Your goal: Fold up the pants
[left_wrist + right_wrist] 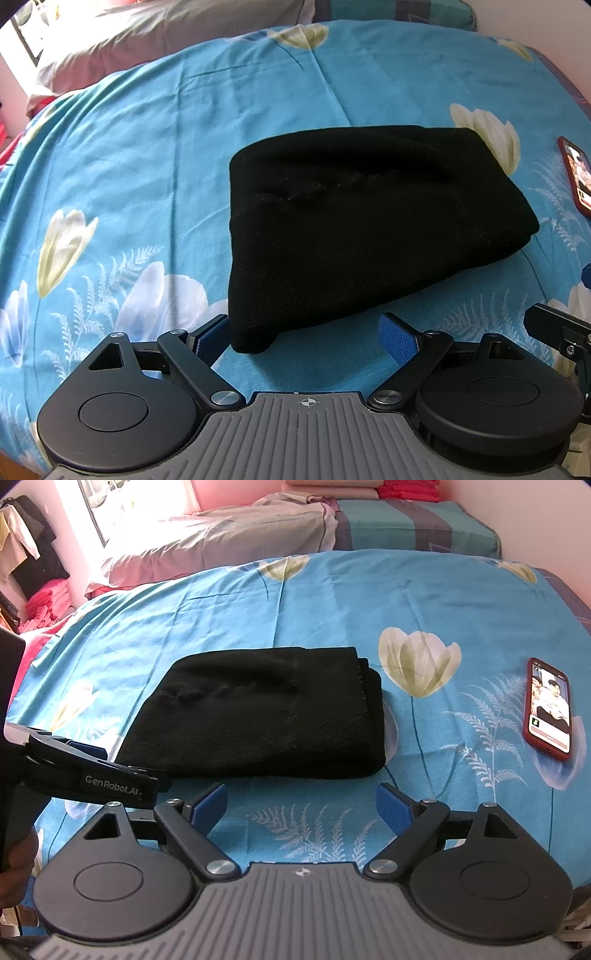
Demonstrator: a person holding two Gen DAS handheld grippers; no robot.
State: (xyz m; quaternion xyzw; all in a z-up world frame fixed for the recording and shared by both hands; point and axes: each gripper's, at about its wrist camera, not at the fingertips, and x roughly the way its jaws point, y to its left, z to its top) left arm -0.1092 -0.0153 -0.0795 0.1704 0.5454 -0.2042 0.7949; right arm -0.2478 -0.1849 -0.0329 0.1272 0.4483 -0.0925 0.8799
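Black pants [258,712] lie folded in a compact stack mid-bed on the blue floral sheet [332,602] (red-cased phone [548,709] far right). Left gripper [308,338] & right gripper [301,805] both wide apart, nothing btwn pads, just near side of pants.

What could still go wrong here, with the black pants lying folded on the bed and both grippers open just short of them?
1. The left gripper has the pants' near corner between its open fingers; closing or lifting could undo the fold.
2. The phone lies on the bedsheet to the right of the pants; the right gripper could knock it.
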